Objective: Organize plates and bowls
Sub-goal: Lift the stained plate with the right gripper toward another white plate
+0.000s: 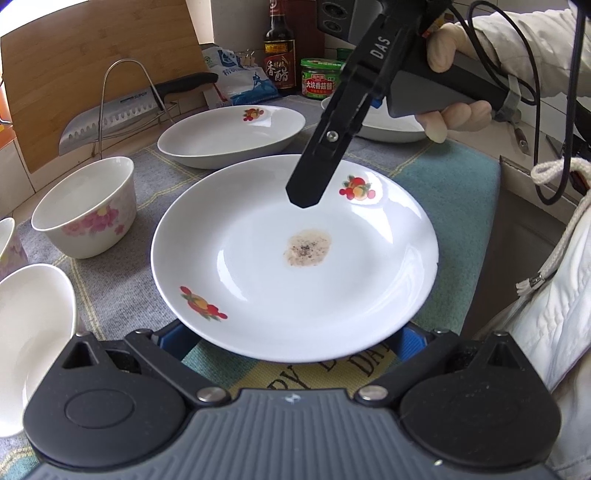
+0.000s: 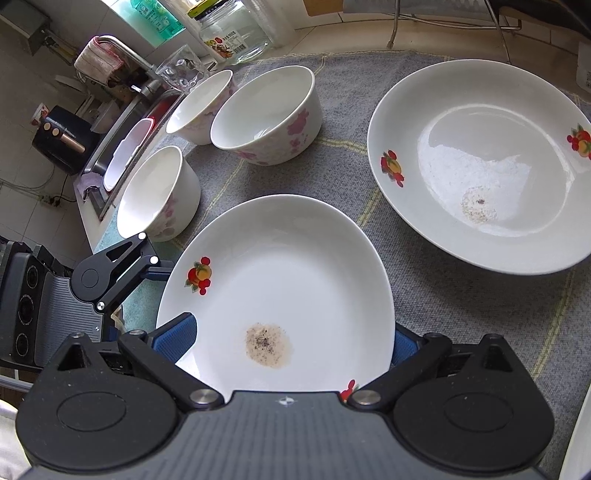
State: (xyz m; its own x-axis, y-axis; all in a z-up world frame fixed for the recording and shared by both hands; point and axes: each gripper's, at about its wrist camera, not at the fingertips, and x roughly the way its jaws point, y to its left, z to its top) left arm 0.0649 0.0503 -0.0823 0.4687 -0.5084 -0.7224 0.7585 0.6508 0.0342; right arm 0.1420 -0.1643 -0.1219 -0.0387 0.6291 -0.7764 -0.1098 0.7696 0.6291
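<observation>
A white plate with fruit prints and a brown stain lies on the mat; it also shows in the right wrist view. My left gripper is open, its blue pads either side of the plate's near rim. My right gripper is open, its pads straddling the opposite rim; its finger hangs over the plate. A second fruit plate lies behind. Three floral bowls stand to the left; one shows in the left wrist view.
A cleaver rests on a wire rack before a cutting board. A vinegar bottle, sauce jar and bag stand behind. Another white dish lies at back right. A glass jar and sink are at left.
</observation>
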